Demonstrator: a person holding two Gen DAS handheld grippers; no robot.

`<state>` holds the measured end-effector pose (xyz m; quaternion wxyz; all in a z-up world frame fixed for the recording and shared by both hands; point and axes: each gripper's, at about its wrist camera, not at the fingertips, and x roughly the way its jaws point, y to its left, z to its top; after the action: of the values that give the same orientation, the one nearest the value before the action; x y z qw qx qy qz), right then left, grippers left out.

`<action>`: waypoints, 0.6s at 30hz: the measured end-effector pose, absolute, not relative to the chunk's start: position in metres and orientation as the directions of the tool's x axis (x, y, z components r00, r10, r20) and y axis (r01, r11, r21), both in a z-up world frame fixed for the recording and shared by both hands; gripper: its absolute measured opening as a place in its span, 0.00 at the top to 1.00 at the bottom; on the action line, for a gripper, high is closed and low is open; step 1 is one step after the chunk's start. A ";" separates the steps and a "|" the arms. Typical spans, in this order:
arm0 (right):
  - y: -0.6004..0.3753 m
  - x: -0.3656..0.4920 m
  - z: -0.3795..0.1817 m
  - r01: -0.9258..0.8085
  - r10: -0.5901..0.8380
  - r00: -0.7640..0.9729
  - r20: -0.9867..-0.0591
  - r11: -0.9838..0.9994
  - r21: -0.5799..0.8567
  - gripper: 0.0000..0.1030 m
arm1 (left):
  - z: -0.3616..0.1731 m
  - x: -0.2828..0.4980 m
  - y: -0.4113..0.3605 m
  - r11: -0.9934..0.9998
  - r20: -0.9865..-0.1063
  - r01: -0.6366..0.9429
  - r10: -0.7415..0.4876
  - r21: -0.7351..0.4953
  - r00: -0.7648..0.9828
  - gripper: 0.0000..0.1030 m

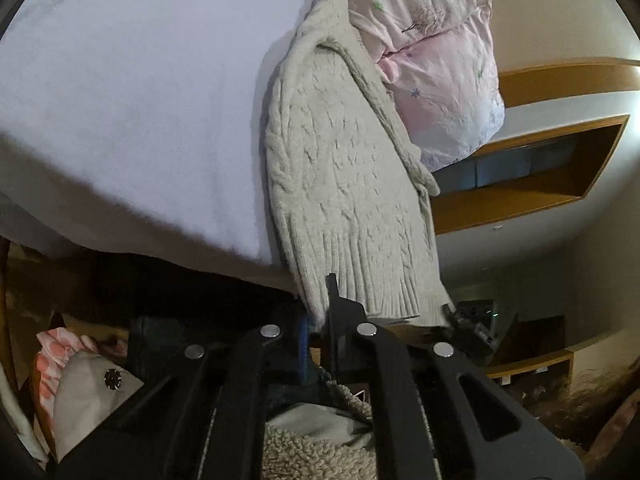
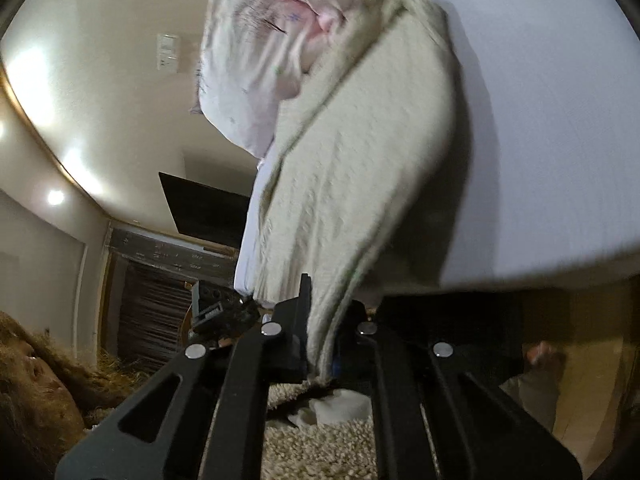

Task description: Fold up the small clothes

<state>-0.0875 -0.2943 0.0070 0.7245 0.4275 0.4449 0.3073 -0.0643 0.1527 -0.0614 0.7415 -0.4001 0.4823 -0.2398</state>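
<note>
A cream cable-knit sweater (image 1: 332, 168) lies stretched from the bed edge toward the pillow. My left gripper (image 1: 318, 312) is shut on its ribbed hem at one corner. In the right wrist view the same sweater (image 2: 360, 160) runs away from me, blurred. My right gripper (image 2: 320, 336) is shut on the hem at the other corner. The right gripper also shows at the hem's far corner in the left wrist view (image 1: 460, 320). The hem is lifted off the bed edge.
A white bed sheet (image 1: 140, 100) covers the bed. A pink floral pillow (image 1: 436, 60) lies past the sweater's collar. Other clothes (image 1: 72, 376) lie low at left. A shaggy beige rug (image 2: 320, 452) is below. Wooden shelves (image 1: 532, 160) are on the wall.
</note>
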 end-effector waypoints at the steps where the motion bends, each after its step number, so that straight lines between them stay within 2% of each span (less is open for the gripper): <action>1: -0.296 -0.085 0.014 -0.081 0.819 0.436 -0.374 0.449 0.890 0.93 | -0.060 -0.064 0.153 0.565 -0.527 -0.039 -0.740 -0.824 0.418 0.94; 5: -0.310 -0.069 0.053 -0.164 0.787 0.531 -0.315 0.460 0.873 0.94 | -0.010 -0.045 0.163 0.517 -0.422 0.063 -0.756 -0.853 0.500 0.94; 10: -0.332 -0.006 0.120 -0.276 0.712 0.669 -0.212 0.504 0.819 0.94 | 0.077 0.026 0.158 0.601 -0.348 0.245 -0.696 -0.761 0.628 0.94; 12: -0.339 0.036 0.136 -0.291 0.681 0.713 -0.168 0.505 0.813 0.94 | 0.097 0.068 0.152 0.619 -0.318 0.263 -0.667 -0.740 0.674 0.94; 14: -0.342 0.075 0.140 -0.260 0.630 0.756 -0.179 0.540 0.801 0.94 | 0.108 0.126 0.140 0.657 -0.327 0.240 -0.617 -0.715 0.716 0.94; 16: -0.342 0.123 0.131 -0.168 0.555 0.795 -0.243 0.588 0.791 0.94 | 0.101 0.171 0.127 0.714 -0.386 0.175 -0.549 -0.678 0.741 0.94; 18: -0.339 0.166 0.108 -0.018 0.458 0.804 -0.380 0.658 0.753 0.92 | 0.076 0.223 0.115 0.760 -0.487 0.079 -0.489 -0.645 0.724 0.94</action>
<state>0.1661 -0.3386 0.1077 0.8658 0.3902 0.2816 0.1374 0.2234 0.1146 0.0758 0.8766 -0.3060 0.3342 -0.1620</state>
